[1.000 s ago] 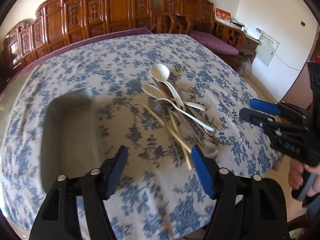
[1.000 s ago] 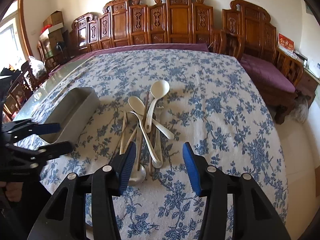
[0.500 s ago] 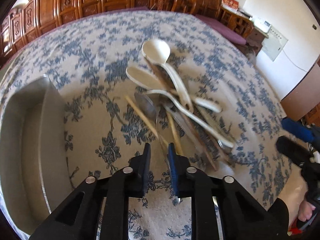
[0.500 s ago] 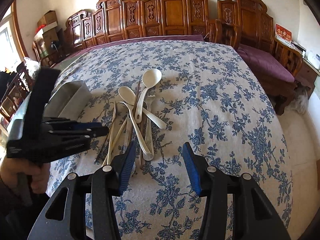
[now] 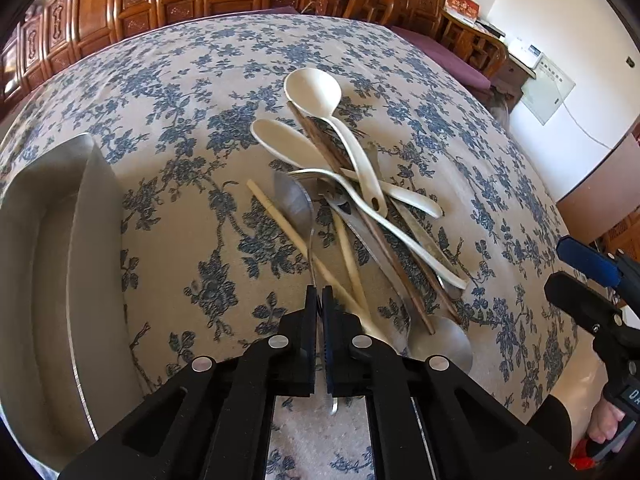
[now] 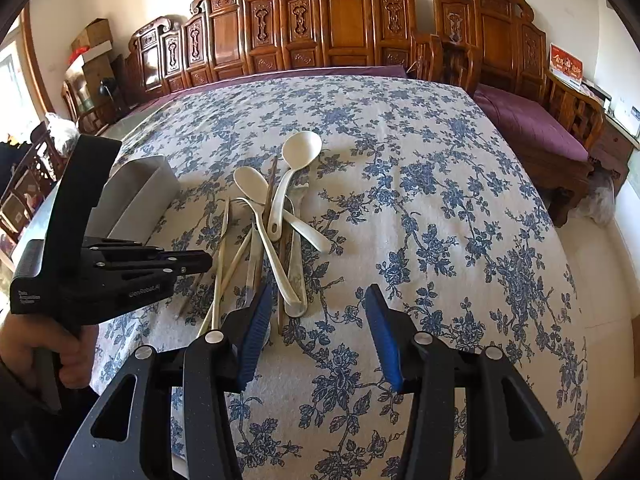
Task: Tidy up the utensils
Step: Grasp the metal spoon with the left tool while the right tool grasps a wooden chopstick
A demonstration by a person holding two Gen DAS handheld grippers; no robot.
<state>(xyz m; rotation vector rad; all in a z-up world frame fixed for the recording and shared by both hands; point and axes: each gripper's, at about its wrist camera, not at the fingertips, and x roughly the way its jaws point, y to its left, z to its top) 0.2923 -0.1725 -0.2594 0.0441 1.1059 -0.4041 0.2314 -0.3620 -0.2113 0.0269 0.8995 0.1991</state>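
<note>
A pile of utensils (image 5: 352,200) lies on the flowered tablecloth: white plastic spoons (image 5: 316,92), pale and dark chopsticks, metal spoons and a fork. My left gripper (image 5: 319,300) is shut on the thin handle of a metal spoon (image 5: 294,204) at the pile's left edge; the handle's end shows below the fingers. In the right wrist view the left gripper (image 6: 200,260) reaches in from the left over the chopsticks (image 6: 222,264). My right gripper (image 6: 316,320) stands open just short of the pile (image 6: 280,232), with nothing between its fingers.
A rectangular metal tray (image 5: 60,240) sits to the left of the pile, also seen as the tray (image 6: 140,196) behind the left gripper. Carved wooden benches line the table's far side. A hand (image 6: 48,344) holds the left gripper's grip.
The left gripper has dropped toward the pile's near-left edge and its jaws have gone from wide open to shut on the metal spoon's handle. The right gripper has stayed put and open.
</note>
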